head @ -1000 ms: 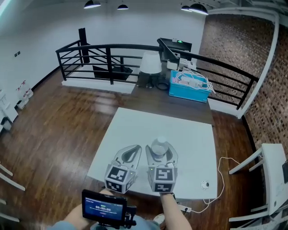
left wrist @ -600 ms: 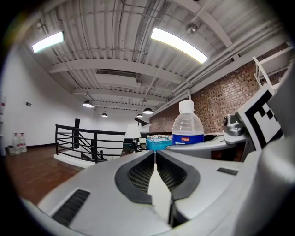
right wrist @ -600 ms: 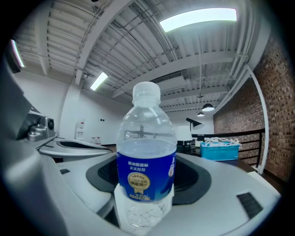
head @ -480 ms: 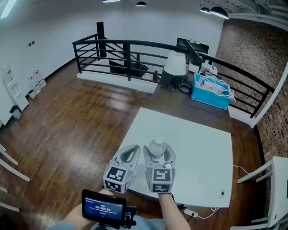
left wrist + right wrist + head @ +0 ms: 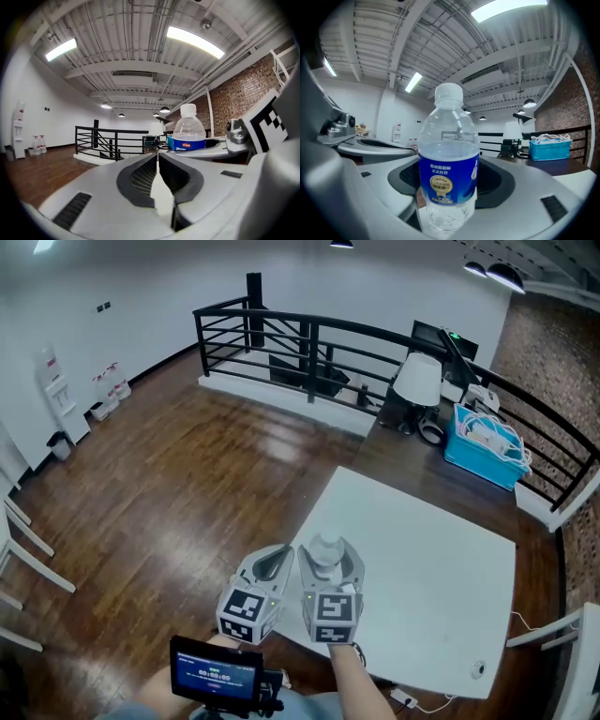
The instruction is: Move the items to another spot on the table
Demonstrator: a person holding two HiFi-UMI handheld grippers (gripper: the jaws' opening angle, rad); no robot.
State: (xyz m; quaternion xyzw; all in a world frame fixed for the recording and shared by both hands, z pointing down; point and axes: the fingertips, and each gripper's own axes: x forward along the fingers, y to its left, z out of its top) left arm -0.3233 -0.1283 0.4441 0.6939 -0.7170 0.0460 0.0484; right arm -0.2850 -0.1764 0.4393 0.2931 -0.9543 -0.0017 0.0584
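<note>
Upright water bottle (image 5: pixel 448 168) pinched at its lower body between the jaws of the right gripper (image 5: pixel 331 559), clear of the white table (image 5: pixel 422 559) and over the tabletop's left edge, towards its near-left corner. The grip low on the bottle probably served to keep it vertical in carriage to another spot. The left gripper (image 5: pixel 275 559) lay just beside the right, its jaws pressed together on nothing. Both grippers pointed nearly level, away from the person.
</note>
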